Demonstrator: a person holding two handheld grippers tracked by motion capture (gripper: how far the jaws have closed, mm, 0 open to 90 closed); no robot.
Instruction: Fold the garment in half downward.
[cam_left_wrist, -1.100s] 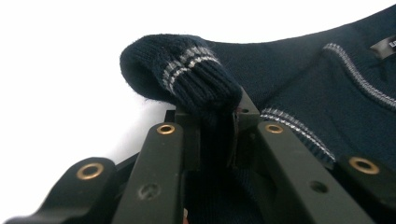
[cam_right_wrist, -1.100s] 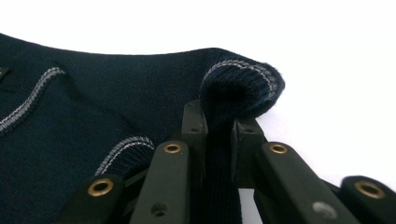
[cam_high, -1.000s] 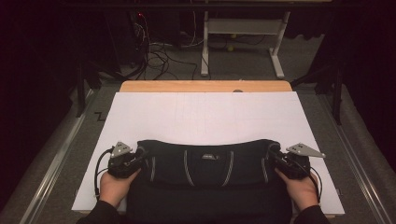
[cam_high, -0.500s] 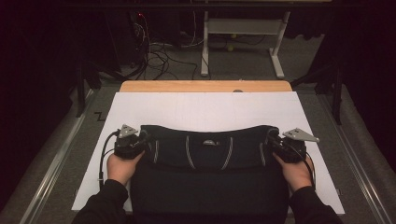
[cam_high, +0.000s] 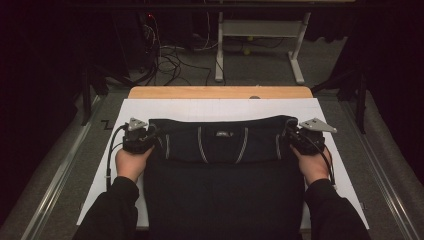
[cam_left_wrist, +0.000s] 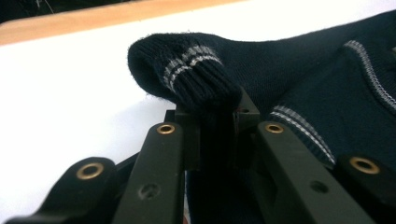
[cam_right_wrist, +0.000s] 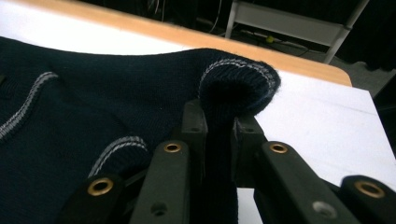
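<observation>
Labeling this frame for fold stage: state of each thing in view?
Sweater: dark knit, flat on the sheet, far edge folded back toward the person, both fold corners lifted.
Left claw: shut on the sweater's striped ribbed edge.
Right claw: shut on the sweater's ribbed edge.
White sheet: flat, bare beyond the sweater.
Table: wooden edge showing past the sheet.

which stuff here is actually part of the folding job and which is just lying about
In the job:
- dark sweater, grey stripes, folded edge lifted
- left gripper, shut on its ribbed edge
- right gripper, shut on the other ribbed edge
- white table cover under it

Just lying about:
- cables on the floor
- white metal frame behind the table
</observation>
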